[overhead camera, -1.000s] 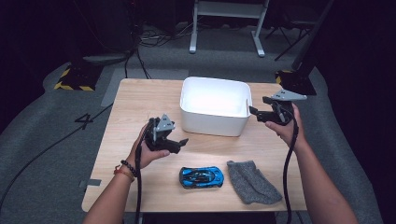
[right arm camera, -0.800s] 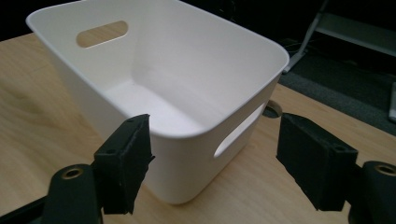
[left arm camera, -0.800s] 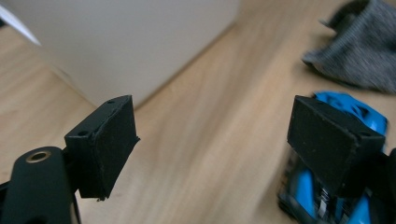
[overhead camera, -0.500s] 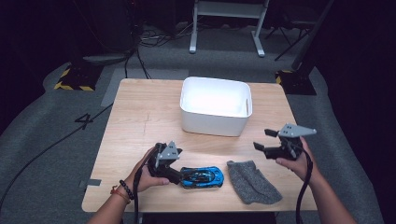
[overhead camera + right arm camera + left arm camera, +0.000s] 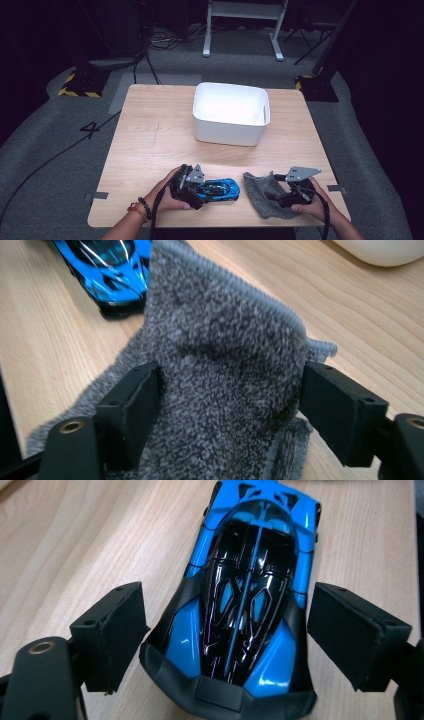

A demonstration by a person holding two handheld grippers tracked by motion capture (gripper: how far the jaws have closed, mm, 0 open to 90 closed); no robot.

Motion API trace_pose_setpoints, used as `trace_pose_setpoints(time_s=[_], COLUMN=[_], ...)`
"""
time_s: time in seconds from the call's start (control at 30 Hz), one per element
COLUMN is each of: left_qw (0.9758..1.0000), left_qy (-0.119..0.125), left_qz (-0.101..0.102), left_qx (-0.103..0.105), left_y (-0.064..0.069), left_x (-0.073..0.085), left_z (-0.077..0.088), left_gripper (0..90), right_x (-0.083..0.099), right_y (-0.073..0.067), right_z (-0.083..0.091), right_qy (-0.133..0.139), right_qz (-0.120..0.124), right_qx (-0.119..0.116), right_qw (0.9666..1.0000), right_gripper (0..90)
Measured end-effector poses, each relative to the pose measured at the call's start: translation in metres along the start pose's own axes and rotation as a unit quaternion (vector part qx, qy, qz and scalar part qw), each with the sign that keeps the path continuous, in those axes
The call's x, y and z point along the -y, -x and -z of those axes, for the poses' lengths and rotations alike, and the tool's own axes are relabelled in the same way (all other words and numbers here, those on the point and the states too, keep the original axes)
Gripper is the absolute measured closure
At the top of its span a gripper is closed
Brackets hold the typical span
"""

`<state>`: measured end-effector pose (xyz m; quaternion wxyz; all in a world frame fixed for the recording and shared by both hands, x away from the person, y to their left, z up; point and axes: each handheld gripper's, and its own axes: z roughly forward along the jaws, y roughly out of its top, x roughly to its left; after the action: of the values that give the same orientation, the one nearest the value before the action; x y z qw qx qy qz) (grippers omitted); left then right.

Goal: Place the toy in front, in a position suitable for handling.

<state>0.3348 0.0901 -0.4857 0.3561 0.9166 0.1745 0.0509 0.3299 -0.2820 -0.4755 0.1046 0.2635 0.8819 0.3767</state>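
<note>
A blue and black toy car (image 5: 217, 188) (image 5: 245, 595) lies on the wooden table (image 5: 150, 140) near its front edge. My left gripper (image 5: 199, 193) (image 5: 227, 630) is open, its jaws astride the car's near end with a small gap at each side. To the right lies a grey fuzzy cloth (image 5: 260, 195) (image 5: 225, 350). My right gripper (image 5: 274, 194) (image 5: 227, 405) is down on it, open. Its jaws have just been opening, with a raised fold of the cloth between them. The car's end (image 5: 107, 265) shows beyond the cloth.
A white rectangular tub (image 5: 230, 132) (image 5: 385, 252) stands at the middle back of the table. Bare wood lies to its left and between it and the car. Grey floor with cables surrounds the table.
Both hands came down toward the table's front edge. The left gripper moved to the car and now straddles it. The right gripper left the tub's side and dropped onto the cloth.
</note>
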Motion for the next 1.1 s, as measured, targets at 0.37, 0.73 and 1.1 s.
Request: trace_pose_setpoints(time_s=[0.37, 0.73, 1.1], left_qw=[0.9984, 0.9984, 0.9976], left_qy=[-0.030, -0.026, -0.034], left_qz=[-0.043, -0.049, -0.060], left_qx=[-0.020, -0.003, 0.004], left_y=[0.006, -0.008, -0.030], left_x=[0.000, -0.010, -0.020], left_z=[-0.010, -0.017, -0.021], left_gripper=[17.1, 20.2, 19.6], right_x=[0.000, 0.002, 0.001], right_y=[0.000, -0.010, 0.010], right_z=[0.001, -0.013, -0.020], right_qy=[0.003, -0.029, -0.035], right_qz=[0.003, 0.026, 0.000], right_qx=[-0.006, -0.005, 0.050], right_qw=[1.0000, 0.9992, 0.9981], right_gripper=[24.4, 21.2, 26.4])
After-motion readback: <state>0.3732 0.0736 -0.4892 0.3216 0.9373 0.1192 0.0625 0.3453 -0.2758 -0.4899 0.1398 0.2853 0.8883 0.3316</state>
